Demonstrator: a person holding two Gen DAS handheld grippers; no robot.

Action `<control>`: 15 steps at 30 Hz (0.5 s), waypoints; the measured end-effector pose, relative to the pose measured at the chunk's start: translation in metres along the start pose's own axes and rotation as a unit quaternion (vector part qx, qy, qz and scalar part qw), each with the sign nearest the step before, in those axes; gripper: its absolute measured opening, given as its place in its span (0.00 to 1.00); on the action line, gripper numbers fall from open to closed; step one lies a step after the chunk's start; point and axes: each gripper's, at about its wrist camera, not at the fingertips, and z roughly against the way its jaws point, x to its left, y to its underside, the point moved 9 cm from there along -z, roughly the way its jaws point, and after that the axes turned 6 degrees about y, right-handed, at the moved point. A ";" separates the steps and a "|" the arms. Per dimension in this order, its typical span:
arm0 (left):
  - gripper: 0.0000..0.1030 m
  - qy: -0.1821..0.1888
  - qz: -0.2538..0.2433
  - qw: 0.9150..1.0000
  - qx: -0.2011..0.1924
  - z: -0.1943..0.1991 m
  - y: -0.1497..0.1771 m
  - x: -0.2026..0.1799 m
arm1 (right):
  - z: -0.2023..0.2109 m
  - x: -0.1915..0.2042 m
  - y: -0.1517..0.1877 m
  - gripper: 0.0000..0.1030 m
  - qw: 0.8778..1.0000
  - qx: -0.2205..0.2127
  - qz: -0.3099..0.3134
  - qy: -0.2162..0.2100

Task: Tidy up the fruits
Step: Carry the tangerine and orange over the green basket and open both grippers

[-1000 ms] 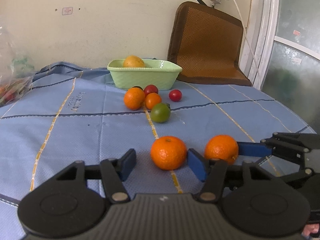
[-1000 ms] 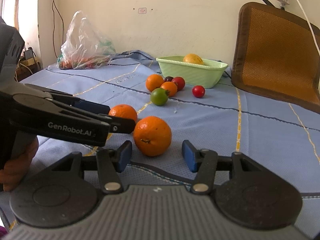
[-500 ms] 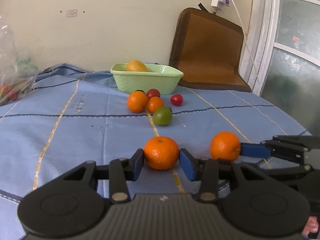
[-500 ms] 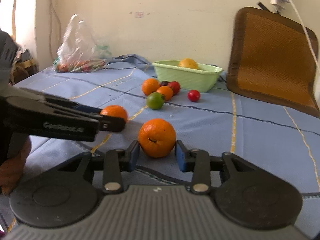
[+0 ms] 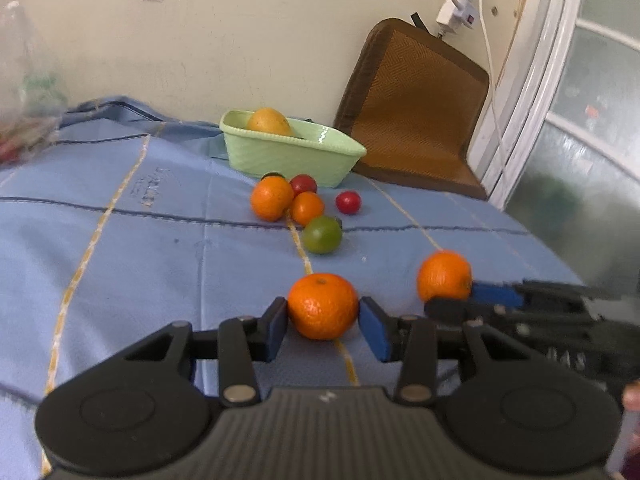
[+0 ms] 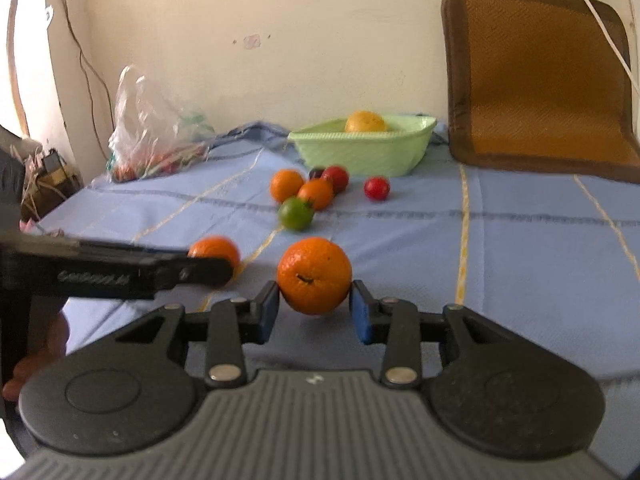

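Note:
My left gripper [image 5: 323, 330] is shut on an orange mandarin [image 5: 322, 305], held just above the blue cloth. My right gripper [image 6: 314, 310] is shut on a second orange [image 6: 314, 276], also lifted off the cloth. Each gripper shows in the other's view: the right one with its orange [image 5: 444, 276] at the right of the left wrist view, the left one with its mandarin [image 6: 215, 251] at the left of the right wrist view. A light green basket [image 5: 288, 156] with a yellow fruit [image 5: 269, 121] stands at the back.
In front of the basket lie two small oranges [image 5: 272, 198], a green tomato [image 5: 322, 235] and two red tomatoes [image 5: 348, 202]. A plastic bag [image 6: 152, 128] sits at the back left. A brown mat [image 6: 536, 76] leans on the wall at the back right.
Both grippers closed from open onto their oranges and have lifted them off the cloth. Both views have tilted and shifted as the grippers rose.

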 end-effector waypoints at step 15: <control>0.38 -0.034 0.002 0.999 -0.009 -0.109 -0.157 0.041 | -0.129 -0.053 -0.114 0.40 0.999 -0.039 0.017 0.033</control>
